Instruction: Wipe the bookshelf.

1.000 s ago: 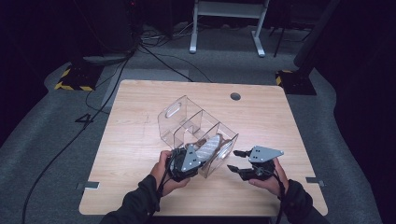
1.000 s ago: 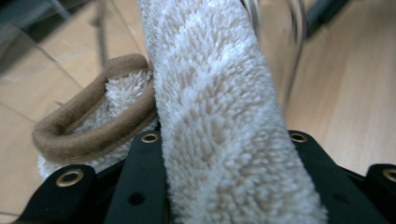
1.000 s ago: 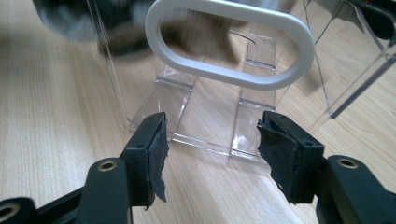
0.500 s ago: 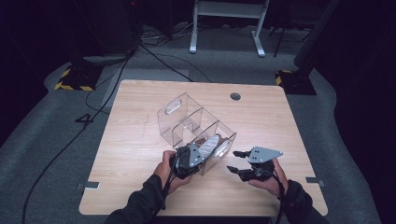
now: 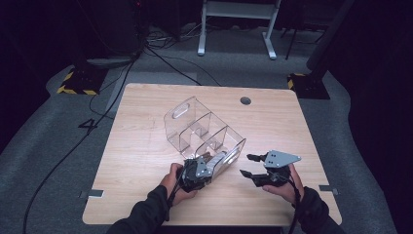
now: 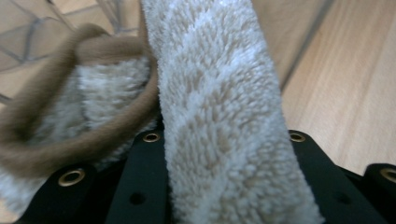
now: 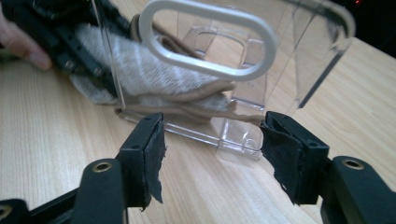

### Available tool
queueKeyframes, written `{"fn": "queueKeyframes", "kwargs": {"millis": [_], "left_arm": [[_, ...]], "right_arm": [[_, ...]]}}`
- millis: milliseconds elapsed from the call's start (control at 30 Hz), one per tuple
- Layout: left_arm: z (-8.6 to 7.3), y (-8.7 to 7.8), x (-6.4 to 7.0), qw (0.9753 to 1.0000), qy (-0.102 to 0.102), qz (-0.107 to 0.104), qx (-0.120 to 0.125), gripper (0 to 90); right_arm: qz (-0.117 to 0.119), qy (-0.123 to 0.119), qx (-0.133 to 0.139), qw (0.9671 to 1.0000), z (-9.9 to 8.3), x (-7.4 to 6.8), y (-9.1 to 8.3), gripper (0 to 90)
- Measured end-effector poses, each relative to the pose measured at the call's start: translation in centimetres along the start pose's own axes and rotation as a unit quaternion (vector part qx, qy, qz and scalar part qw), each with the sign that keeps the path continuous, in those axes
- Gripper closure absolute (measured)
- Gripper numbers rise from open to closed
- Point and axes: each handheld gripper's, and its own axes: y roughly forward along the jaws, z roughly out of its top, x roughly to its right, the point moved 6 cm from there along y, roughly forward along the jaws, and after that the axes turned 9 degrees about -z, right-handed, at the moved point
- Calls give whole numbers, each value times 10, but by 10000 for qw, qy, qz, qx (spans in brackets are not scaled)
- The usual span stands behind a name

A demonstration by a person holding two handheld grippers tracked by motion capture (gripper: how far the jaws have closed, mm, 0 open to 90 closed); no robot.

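Observation:
A clear plastic organizer (image 5: 195,124) with several compartments stands in the middle of the table; its handle cut-out (image 7: 205,39) faces the right gripper view. A fluffy cream slipper (image 6: 215,93) with a brown trim (image 6: 70,144) lies partly inside the nearest compartment (image 5: 225,146). My left gripper (image 5: 198,170) is shut on the slipper's near end, with the pile pinched between its jaws (image 6: 219,154). Through the clear wall the slipper (image 7: 154,77) and that left gripper (image 7: 65,42) both show. My right gripper (image 5: 246,165) is open beside the organizer's near right corner, holding nothing (image 7: 215,149).
The wooden table (image 5: 146,161) has a round cable hole (image 5: 245,101) at the back right. Beyond the table are floor cables (image 5: 160,63), a white stand (image 5: 234,29) and a dark base with yellow-black tape (image 5: 78,80).
The slipper sits a little deeper in the near compartment, with less of it showing outside. My left gripper shifted slightly along with it. The right gripper has barely moved.

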Motion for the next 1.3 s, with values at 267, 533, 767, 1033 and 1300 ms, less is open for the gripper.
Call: {"fn": "queueKeyframes", "kwargs": {"millis": [267, 533, 767, 1033, 1300], "left_arm": [[-9, -7, 11, 9995, 169, -253, -33, 684], [-19, -15, 14, 9990, 240, -365, -57, 683], [-19, -15, 12, 9989, 262, -400, -22, 683], [-20, -16, 12, 9986, 349, -393, -58, 683], [-23, -17, 6, 9985, 382, -396, -20, 683]], "right_arm": [[-91, -8, 269, 9996, 17, 7, -10, 371], [-65, -101, 483, 9988, 34, 15, -12, 365], [133, -249, 550, 9981, 47, 13, -4, 375], [219, -361, 406, 9983, 45, 8, 6, 371], [265, -408, 447, 9978, 43, 7, 3, 425]]}}
